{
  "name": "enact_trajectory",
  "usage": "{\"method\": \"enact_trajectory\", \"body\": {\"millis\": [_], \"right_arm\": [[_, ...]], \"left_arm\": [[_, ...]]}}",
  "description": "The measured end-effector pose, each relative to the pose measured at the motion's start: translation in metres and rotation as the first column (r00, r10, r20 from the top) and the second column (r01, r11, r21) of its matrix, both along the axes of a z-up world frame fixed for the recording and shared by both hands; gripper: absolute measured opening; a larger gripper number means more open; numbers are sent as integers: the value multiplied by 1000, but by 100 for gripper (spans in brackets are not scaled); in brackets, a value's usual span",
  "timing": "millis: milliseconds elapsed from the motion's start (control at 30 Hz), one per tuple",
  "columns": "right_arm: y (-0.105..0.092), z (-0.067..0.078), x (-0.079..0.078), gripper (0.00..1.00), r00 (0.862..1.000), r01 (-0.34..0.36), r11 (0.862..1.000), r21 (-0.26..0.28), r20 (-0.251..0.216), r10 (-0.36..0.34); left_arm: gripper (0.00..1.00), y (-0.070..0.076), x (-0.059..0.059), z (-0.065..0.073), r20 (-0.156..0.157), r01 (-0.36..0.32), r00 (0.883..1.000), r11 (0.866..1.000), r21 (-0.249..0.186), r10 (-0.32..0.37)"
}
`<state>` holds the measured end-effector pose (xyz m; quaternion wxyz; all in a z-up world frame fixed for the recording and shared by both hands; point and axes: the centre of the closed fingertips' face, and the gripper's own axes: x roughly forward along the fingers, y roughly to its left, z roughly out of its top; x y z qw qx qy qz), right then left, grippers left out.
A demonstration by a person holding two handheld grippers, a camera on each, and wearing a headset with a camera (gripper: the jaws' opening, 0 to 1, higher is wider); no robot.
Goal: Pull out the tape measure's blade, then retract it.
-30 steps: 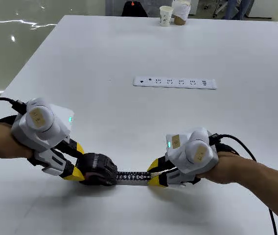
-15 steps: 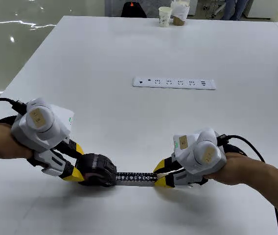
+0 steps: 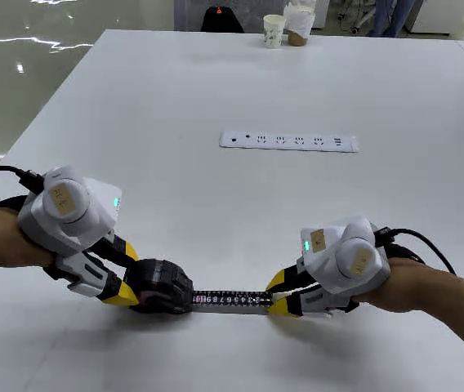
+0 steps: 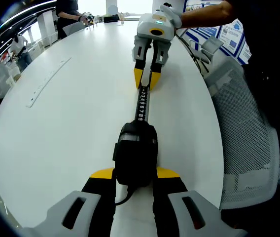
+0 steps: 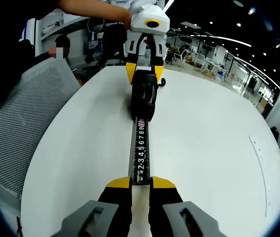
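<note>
The case [image 3: 160, 286] is held by the left tool [image 3: 130, 286], the blade [image 3: 230, 300] by the right tool [image 3: 278, 294]; it could be snapped back if gripped loosely.

The head view is looking forward and down from above the near side of the white bench [image 3: 216, 90], taking in the left gripper [image 3: 127, 272] and right gripper [image 3: 276, 294] from behind. The left gripper view is sitting low and close behind the tape measure [image 4: 136, 153], facing along the blade [image 4: 142, 103] toward the right gripper. The right gripper view is facing the opposite way, close over the blade's end. All three are sharing the blade.
</note>
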<state>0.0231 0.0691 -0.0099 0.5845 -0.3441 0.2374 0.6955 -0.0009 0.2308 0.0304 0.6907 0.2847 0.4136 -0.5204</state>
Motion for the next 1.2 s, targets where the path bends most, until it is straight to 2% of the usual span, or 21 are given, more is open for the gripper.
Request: {"method": "enact_trajectory", "body": {"millis": [1200], "right_arm": [[-62, 1, 9, 8, 999, 43, 998, -50, -12, -44]], "left_arm": [[22, 0, 0, -1, -9, 3, 1000, 1000, 0, -3]]}}
